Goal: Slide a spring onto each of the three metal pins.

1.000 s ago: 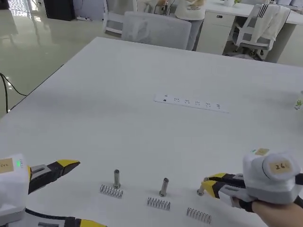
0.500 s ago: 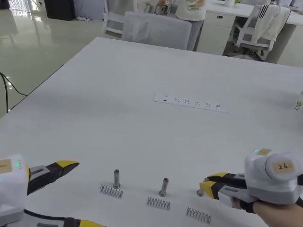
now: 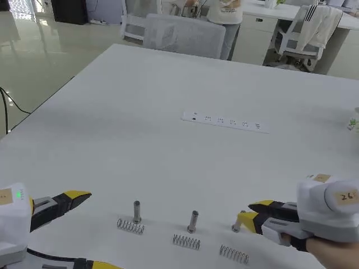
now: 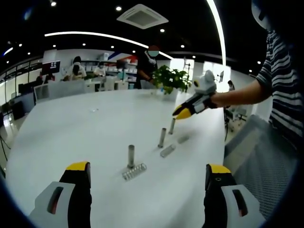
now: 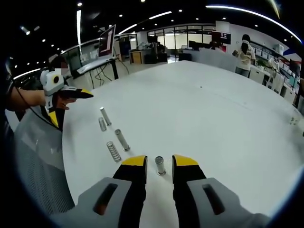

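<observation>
Released, the right claw [image 5: 160, 161] still straddles the rightmost pin [image 5: 160, 168]; left claw [image 4: 147, 167] gapes wide; springs [image 3: 186, 242] lie unmoved on bench [image 3: 168, 157].

The left tool [image 4: 148, 167] stands with its jaws wide apart, low over the white counter [image 4: 71, 128]. Ahead, three metal pins [image 4: 131, 156] stand upright in a row, with a spring [image 4: 134, 171] lying just beside each. The right tool [image 4: 183, 111] reaches in near the farthest pin [image 4: 172, 126].

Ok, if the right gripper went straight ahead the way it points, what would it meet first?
Probably the nearest upright pin, just ahead between the right gripper's open jaws; depth is unclear.
</observation>
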Available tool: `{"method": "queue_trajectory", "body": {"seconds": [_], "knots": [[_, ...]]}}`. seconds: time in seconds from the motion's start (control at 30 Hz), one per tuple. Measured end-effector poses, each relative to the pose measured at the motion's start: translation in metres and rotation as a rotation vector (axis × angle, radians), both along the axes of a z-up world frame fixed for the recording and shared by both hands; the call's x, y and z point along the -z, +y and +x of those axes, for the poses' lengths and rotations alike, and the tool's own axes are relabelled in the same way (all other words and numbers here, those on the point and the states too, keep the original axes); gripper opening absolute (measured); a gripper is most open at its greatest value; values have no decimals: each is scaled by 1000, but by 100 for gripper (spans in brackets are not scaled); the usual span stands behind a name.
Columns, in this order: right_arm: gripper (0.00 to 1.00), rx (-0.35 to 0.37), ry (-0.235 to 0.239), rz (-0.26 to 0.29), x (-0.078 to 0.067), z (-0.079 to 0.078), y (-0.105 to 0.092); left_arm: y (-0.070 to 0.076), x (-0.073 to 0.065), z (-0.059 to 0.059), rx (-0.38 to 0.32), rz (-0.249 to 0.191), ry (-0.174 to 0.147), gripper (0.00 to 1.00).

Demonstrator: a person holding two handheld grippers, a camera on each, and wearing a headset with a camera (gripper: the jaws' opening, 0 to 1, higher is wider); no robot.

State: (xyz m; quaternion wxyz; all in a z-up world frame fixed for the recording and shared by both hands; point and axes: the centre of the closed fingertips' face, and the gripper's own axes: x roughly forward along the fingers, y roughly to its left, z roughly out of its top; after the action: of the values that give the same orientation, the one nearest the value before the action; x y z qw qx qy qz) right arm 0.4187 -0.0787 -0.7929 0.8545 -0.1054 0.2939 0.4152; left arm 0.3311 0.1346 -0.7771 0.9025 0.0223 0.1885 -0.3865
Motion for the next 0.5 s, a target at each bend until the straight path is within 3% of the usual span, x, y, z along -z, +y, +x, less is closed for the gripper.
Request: {"method": "queue_trajectory", "body": {"seconds": [0.27,0.5], "knots": [[18,-19,-23,-3,-9,-4,-6,1,0,0,1,3,4,98],[18,-78,-26,-31,-10,-16,-6,2,0,0,0,7,8,98]]}}
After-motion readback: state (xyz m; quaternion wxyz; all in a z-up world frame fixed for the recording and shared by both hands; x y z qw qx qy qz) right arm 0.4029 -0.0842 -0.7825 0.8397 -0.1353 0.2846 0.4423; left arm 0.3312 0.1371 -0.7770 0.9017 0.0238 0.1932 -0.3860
